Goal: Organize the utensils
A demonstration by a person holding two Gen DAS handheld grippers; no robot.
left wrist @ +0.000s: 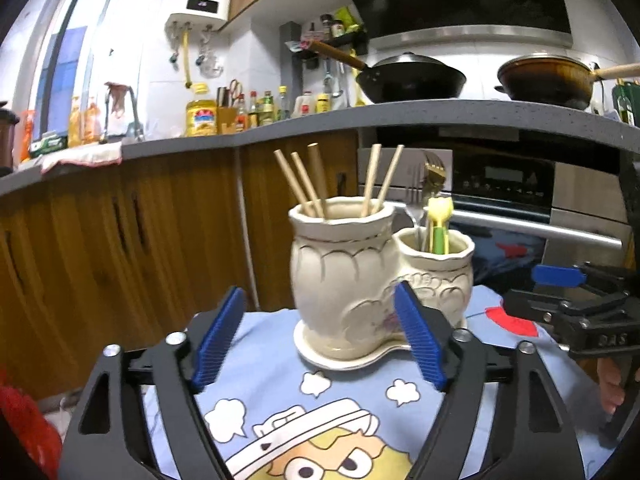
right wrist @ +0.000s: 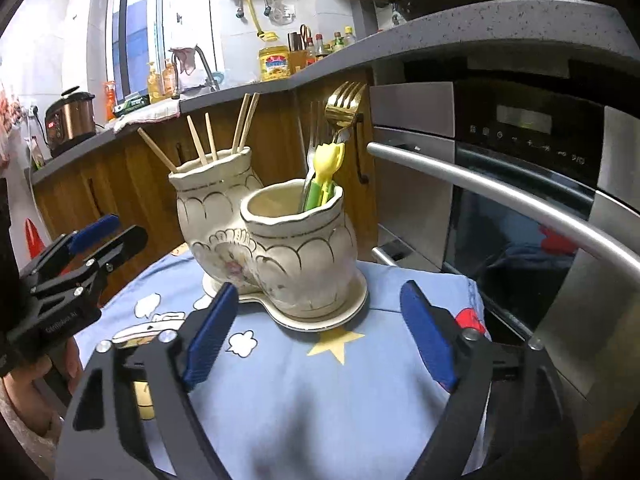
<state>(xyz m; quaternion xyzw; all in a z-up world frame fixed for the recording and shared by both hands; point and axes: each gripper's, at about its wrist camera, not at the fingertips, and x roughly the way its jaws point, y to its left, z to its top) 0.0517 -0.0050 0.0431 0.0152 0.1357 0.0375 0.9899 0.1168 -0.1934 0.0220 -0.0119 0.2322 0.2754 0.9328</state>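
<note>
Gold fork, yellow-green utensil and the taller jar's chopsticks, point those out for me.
gold fork [right wrist: 345, 107]: right wrist view, on its head below the tines.
yellow-green utensil [right wrist: 326, 168]: right wrist view, on its yellow top.
chopsticks [left wrist: 306, 184]: left wrist view, mid-shaft of one stick.

Lighting: mixed, moderately bright. Daylight enters through the window [left wrist: 84, 40], which is blown out to white-blue in both views. Glare: bright streak along the oven handle [right wrist: 500, 188]; small highlights on the ceramic utensil holder [left wrist: 340, 264]. Shadow: broad, soft dark patch on the blue cartoon cloth [right wrist: 304, 408] in the right wrist view. Distortion: strong fisheye; the countertop edge [left wrist: 360, 114] bows, and black vignette fills the corners. Focus: centre fairly sharp; frame edges soft and smeared.
</note>
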